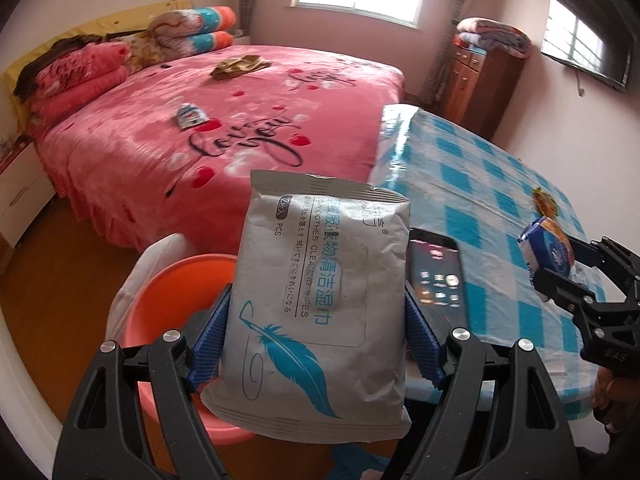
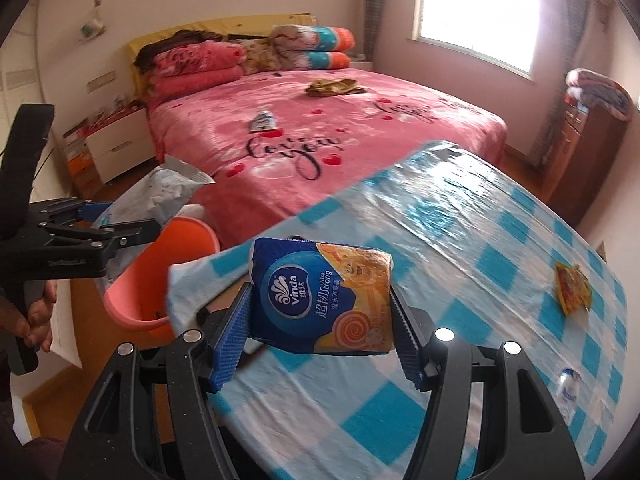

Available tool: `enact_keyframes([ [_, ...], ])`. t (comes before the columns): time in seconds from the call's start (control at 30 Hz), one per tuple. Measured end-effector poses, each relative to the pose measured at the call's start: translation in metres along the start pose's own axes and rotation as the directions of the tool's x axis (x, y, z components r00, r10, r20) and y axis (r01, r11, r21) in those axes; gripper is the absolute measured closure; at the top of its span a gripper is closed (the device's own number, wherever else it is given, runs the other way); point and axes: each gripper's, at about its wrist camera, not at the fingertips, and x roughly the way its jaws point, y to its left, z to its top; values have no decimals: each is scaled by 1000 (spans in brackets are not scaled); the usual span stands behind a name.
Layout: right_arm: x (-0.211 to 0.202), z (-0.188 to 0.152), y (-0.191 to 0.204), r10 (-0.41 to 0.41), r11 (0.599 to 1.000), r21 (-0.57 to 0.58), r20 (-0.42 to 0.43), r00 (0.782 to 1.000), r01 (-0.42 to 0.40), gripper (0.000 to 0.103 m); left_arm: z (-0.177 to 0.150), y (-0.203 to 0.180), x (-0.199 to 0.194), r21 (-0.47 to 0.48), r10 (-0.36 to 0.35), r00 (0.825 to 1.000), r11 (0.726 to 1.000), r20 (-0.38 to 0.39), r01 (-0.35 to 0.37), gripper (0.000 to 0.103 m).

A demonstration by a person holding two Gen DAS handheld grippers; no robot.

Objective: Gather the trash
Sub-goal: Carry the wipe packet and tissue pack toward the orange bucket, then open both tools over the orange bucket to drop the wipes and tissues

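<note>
Left wrist view: left tongs (image 1: 316,312) clamp wipes pack (image 1: 316,300) above orange bin (image 1: 176,292); right tongs (image 2: 320,312) grip tissue pack (image 2: 320,300) — still over surface (image 2: 460,240), could miss bin.

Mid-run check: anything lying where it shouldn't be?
Yes. A black smartphone with its screen lit lies on the blue-checked table among the trash. Crumpled brownish wrappers and a small blue-white packet litter the pink bed.
</note>
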Motion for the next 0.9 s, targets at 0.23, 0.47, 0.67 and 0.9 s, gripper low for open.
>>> enact_keyframes([
  [0.23, 13, 15, 44, 78, 993, -90, -14, 997, -79, 38, -10, 38, -1, -61, 60, 998, 996, -14, -61, 24],
  [0.47, 29, 27, 96, 153, 965, -209, -38, 988, -157, 38, -21, 69, 1, -116, 107, 994, 987, -35, -110, 24],
  [0.67, 43, 28, 134, 195, 932, -297, -70, 978, -207, 38, -28, 90, 6, -149, 125, 991, 980, -53, -131, 24],
  [0.9, 63, 29, 163, 223, 902, -354, -110, 969, -247, 38, -35, 105, 14, -174, 131, 989, 975, -75, -142, 24],
])
